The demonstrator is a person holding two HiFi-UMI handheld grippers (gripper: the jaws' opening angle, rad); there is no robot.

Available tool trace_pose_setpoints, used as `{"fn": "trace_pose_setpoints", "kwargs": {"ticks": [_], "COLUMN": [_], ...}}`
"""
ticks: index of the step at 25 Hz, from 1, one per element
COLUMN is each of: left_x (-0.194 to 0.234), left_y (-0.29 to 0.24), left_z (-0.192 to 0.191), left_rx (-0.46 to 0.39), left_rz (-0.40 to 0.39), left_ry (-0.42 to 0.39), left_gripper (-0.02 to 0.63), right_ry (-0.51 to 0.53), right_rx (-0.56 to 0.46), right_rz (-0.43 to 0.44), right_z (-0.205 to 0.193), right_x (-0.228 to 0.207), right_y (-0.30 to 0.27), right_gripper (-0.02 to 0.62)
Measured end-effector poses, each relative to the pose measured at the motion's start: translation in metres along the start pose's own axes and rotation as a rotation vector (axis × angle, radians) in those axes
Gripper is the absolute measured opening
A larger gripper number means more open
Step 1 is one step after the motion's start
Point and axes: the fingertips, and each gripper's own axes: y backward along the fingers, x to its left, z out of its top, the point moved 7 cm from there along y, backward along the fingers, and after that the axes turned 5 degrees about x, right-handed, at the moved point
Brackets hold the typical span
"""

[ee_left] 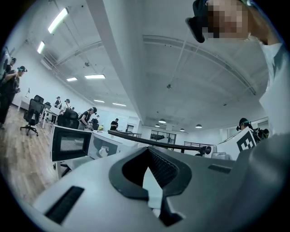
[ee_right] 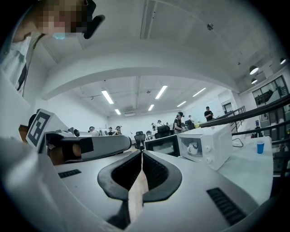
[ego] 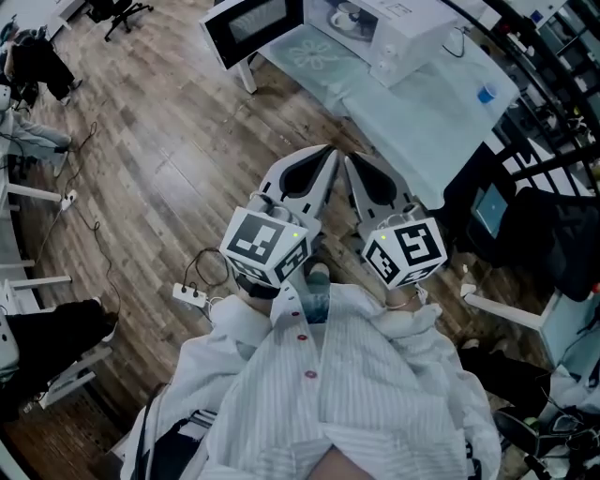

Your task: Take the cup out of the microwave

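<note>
A: Where's the white cup (ee_right: 193, 148)?
B: Inside the open white microwave (ee_right: 217, 138) at the pale table's (ee_right: 253, 167) far edge; the right gripper view shows it clearest.
A: Tongs?
B: Left gripper (ee_left: 148, 149), right gripper (ee_right: 142, 152): both closed, empty.

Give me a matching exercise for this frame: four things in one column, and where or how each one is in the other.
1 microwave door
2 white cup
3 blue cup
4 power strip

a on the floor
b inside the microwave
c swung open
d on the table, outside the microwave

Pairs: 1-c, 2-b, 3-d, 4-a
</note>
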Motion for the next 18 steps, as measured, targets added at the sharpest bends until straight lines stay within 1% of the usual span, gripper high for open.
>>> {"fn": "trace_pose_setpoints", "kwargs": {"ticks": [4,8,13,18], "left_x": [0.022,0.054,0.104,0.158], "left_y": [-0.014,-0.03,-0.051,-0.075], "left_z": [0.001,0.01,0.024,0.037], "left_rx": [0.004,-0.005,-0.005,0.0], "left_rz": [-0.012,-0.021,-0.027,-0.035], "left_ry": [0.01,0.006,0.006,0.005], "left_gripper": [0.009,0.009,0.009,0.009], "right_ry": [-0.011,-0.023,-0.046,-0.048], "right_rx": [0.01,0.008,-0.001,-0.007], "right_rz": [-0.017,-0.032,-0.055,-0.065], "right_z": [-0.002,0.001,0.013,0.027], "right_x": [-0.01,-0.019,-0.035,-0.049], "right_y": [-0.023,-0.056,-0.106,-0.16], "right_gripper": [0.038,0.038,0.038,0.038]}}
